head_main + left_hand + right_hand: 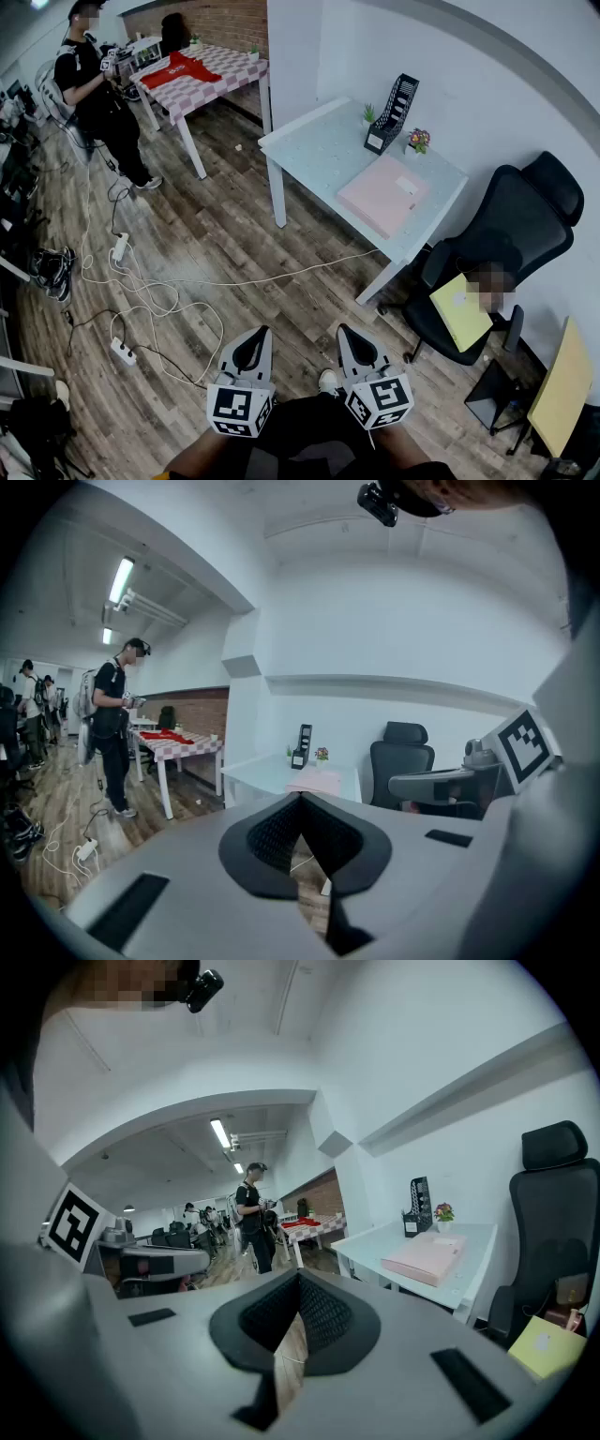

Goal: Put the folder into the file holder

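Taking the white table against the wall as the anchor and placing everything off that.

Found the pink folder lying flat on the table, toward its right-hand end and close to the front edge. Not in anything yet. Spotted the black file holder standing upright at the back of the table by the wall, clearly apart from the folder. Also back there on the table: a tiny green plant and a little flower pot, one on either side of the holder.

Got the left tool and the right tool side by side, well short of the table, out over the wood floor and aimed roughly toward the table. Checked both tool views: fully shut, jaws pressed together, holding nothing.

Just off the table's right-hand end: a black office chair with a yellow folder on the seat. Well beyond the table's left end: a checkered table with a red cloth on top, plus a person standing next to it. Down on the floor in front of the table: white cables and a power strip, pretty messy.
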`<state>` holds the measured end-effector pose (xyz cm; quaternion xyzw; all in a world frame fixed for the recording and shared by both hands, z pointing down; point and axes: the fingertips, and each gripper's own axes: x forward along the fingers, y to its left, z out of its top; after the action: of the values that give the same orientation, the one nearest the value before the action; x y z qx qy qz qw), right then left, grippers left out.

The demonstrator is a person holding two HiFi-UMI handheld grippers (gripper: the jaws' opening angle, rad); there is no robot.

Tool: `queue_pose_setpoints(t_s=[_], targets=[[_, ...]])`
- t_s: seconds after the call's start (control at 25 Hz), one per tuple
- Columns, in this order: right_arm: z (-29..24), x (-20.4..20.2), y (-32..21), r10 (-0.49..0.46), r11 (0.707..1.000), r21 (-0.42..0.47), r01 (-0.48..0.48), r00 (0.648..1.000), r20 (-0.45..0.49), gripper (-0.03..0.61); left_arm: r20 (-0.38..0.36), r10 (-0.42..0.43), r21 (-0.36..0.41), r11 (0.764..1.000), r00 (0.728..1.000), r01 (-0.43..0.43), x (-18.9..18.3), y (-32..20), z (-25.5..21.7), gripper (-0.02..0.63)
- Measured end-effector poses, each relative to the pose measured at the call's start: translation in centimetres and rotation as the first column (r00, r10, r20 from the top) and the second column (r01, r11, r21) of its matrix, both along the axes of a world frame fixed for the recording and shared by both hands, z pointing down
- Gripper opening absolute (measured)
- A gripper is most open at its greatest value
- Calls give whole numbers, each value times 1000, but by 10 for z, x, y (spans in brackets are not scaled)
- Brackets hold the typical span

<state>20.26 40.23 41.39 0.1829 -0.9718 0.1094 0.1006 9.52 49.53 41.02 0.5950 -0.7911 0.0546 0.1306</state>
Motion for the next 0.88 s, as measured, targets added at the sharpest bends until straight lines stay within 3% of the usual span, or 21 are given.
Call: queue_pose_setpoints(t_s=[0.4,0.88], targets=[[-4,8,-9,-1,1000,5,1,1000,12,12,9,4,6,1000,1000,-4,8,-9,-4,9],[-6,30,-55,8,997,-80,-2,997,77,14,-16,18,29,999,1000,-18,29,-45,-9,9]])
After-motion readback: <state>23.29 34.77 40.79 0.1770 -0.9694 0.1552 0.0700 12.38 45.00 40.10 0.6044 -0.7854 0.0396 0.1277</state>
